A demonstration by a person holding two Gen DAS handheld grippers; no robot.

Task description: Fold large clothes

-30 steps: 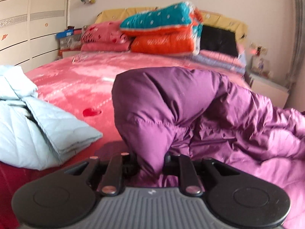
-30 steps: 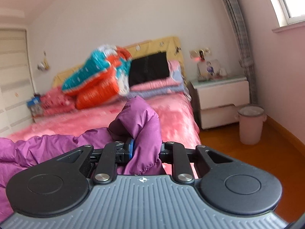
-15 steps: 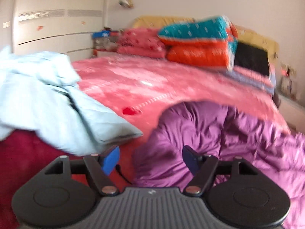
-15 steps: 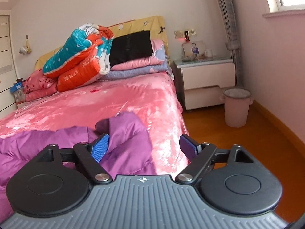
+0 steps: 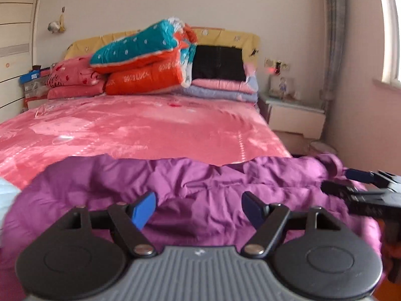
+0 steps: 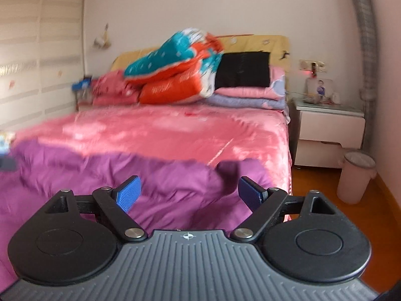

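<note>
A purple down jacket (image 5: 200, 183) lies spread and wrinkled across the near end of the pink bed (image 5: 150, 130); the right wrist view also shows this jacket (image 6: 163, 175). My left gripper (image 5: 199, 208) hovers just over its near part. Its jaws are opening, and the blue pads are apart and touch no fabric. My right gripper (image 6: 189, 193) stands wide open above the jacket's right end by the bed's edge, with nothing pinched. In the left wrist view the right gripper (image 5: 351, 183) comes in from the right, beside the jacket's bunched end.
Folded quilts (image 5: 150, 60) and pillows are stacked at the headboard. A light blue garment (image 5: 6, 193) peeks in at the left edge. To the right of the bed are a white nightstand (image 6: 330, 125), a pink bin (image 6: 356, 175) and wooden floor. A wardrobe (image 5: 15, 50) lines the left wall.
Both grippers were shut on raised folds of the purple jacket and have let go. The jacket has dropped flat. The left view has swung right, away from the light blue garment.
</note>
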